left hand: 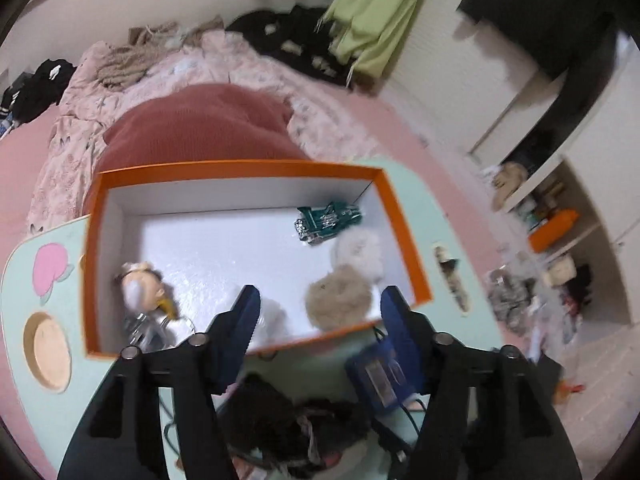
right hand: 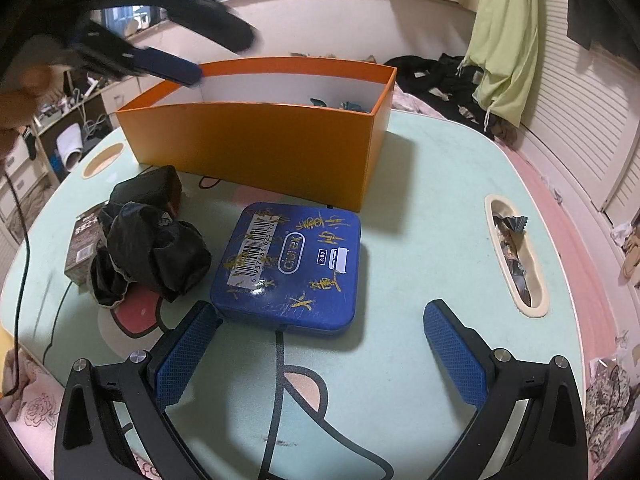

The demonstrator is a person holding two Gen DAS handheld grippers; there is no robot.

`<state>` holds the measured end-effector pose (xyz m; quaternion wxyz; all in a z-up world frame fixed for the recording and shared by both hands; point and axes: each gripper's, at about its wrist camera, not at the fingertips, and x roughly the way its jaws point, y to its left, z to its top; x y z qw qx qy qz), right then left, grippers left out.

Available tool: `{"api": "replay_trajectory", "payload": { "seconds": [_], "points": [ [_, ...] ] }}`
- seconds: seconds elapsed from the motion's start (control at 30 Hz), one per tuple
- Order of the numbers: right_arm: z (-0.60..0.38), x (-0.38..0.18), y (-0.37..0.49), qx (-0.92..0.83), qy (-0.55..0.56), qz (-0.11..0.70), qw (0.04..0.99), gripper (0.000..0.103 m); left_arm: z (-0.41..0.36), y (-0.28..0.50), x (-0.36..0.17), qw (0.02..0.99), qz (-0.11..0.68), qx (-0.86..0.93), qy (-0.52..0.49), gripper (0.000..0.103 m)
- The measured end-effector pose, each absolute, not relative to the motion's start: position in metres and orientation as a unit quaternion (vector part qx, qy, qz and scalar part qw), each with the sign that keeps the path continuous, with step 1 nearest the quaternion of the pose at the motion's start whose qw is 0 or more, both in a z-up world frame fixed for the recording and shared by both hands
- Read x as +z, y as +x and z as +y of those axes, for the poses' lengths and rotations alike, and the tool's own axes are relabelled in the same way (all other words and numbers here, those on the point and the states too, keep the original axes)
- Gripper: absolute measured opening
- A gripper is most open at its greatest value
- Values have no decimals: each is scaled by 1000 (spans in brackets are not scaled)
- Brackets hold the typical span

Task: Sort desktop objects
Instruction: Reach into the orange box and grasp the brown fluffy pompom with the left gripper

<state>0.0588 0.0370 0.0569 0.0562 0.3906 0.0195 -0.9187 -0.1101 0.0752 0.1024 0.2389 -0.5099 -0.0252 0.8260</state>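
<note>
An orange box with a white inside stands on the mint-green table. In it lie a small doll figure, a green toy car, a white fluffy ball and a beige fluffy ball. My left gripper hangs open above the box's near side with nothing between its fingers; one blue finger shows in the right wrist view. A blue tin lies in front of the box, with black crumpled fabric and a small brown carton to its left. My right gripper stands open just short of the tin, empty.
The table has a long slot stuffed with wrappers on the right and a round hole on the left. A bed with pink bedding and clothes lies beyond the table. A black cable runs down the left edge.
</note>
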Motion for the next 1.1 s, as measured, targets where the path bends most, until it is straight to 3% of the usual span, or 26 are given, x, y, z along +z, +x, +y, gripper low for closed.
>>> {"api": "replay_trajectory", "payload": {
  "seconds": [0.3, 0.37, 0.43, 0.57, 0.63, 0.73, 0.93, 1.0, 1.03, 1.07, 1.1],
  "points": [
    [39, 56, 62, -918, 391, 18, 56, 103, 123, -156, 39, 263, -31, 721, -640, 61],
    [42, 56, 61, -919, 391, 15, 57, 103, 117, -159, 39, 264, -39, 718, -643, 43],
    [42, 56, 62, -919, 391, 15, 56, 103, 104, -161, 37, 260, -52, 714, -647, 32],
    [39, 55, 63, -919, 390, 16, 55, 103, 86, -157, 45, 248, -32, 737, -628, 25],
    [39, 55, 63, -919, 390, 16, 55, 103, 71, -157, 56, 254, -52, 745, -615, 16],
    [39, 54, 64, -919, 390, 16, 55, 103, 48, -147, 85, 275, -98, 766, -573, 12],
    [40, 55, 63, -919, 390, 17, 55, 103, 41, -104, 135, 330, -114, 790, -504, 13],
    [41, 55, 63, -919, 390, 17, 55, 103, 49, -107, 131, 317, -98, 789, -517, 26],
    [41, 55, 62, -919, 390, 17, 55, 103, 54, -114, 124, 300, -87, 786, -534, 46],
    [42, 55, 63, -919, 390, 17, 54, 103, 59, -120, 116, 286, -80, 784, -545, 55],
    [43, 55, 63, -919, 390, 17, 54, 103, 66, -128, 105, 271, -73, 780, -559, 55]
  ]
}}
